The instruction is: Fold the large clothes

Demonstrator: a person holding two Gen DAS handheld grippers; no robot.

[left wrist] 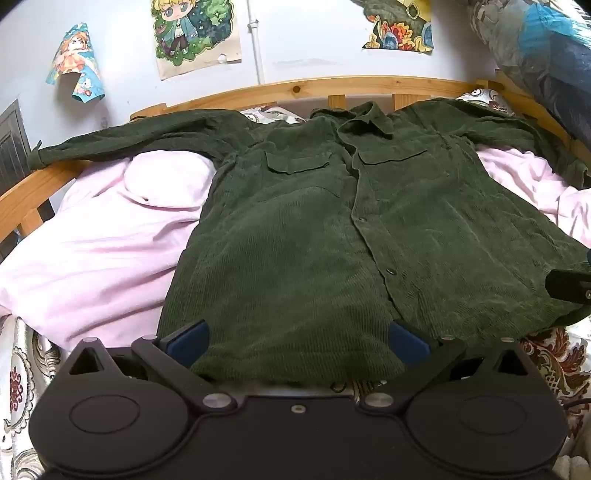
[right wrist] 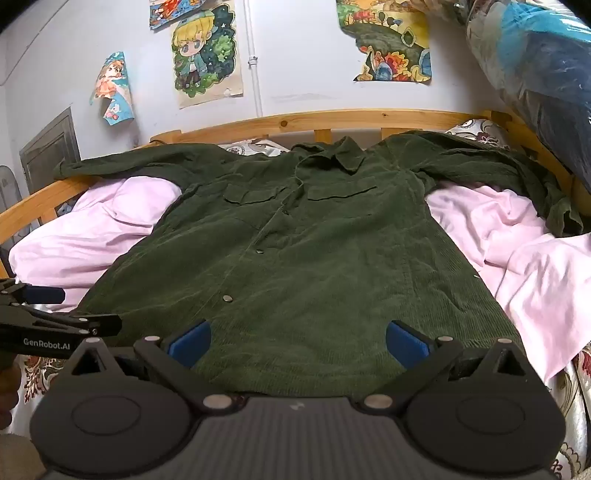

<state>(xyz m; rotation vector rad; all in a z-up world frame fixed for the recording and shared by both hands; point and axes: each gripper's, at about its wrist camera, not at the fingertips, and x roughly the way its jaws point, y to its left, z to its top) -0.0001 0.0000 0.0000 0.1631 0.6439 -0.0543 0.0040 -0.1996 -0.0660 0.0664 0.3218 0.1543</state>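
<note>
A dark green corduroy shirt (left wrist: 332, 229) lies spread face up on the bed, collar at the far side, both sleeves stretched out to the sides. It also shows in the right wrist view (right wrist: 314, 258). My left gripper (left wrist: 297, 343) is open, its blue pads over the left part of the shirt's near hem, holding nothing. My right gripper (right wrist: 297, 343) is open over the right part of the near hem, holding nothing. The left gripper also shows from the side in the right wrist view (right wrist: 44, 295); the right gripper's tip shows in the left wrist view (left wrist: 569, 286).
A pink sheet (left wrist: 92, 251) lies rumpled under the shirt over a patterned bedspread (left wrist: 22, 369). A wooden bed rail (left wrist: 332, 86) runs along the far side and the left. Posters hang on the white wall (left wrist: 195, 33). A plastic-wrapped bundle (right wrist: 535, 74) stands at the far right.
</note>
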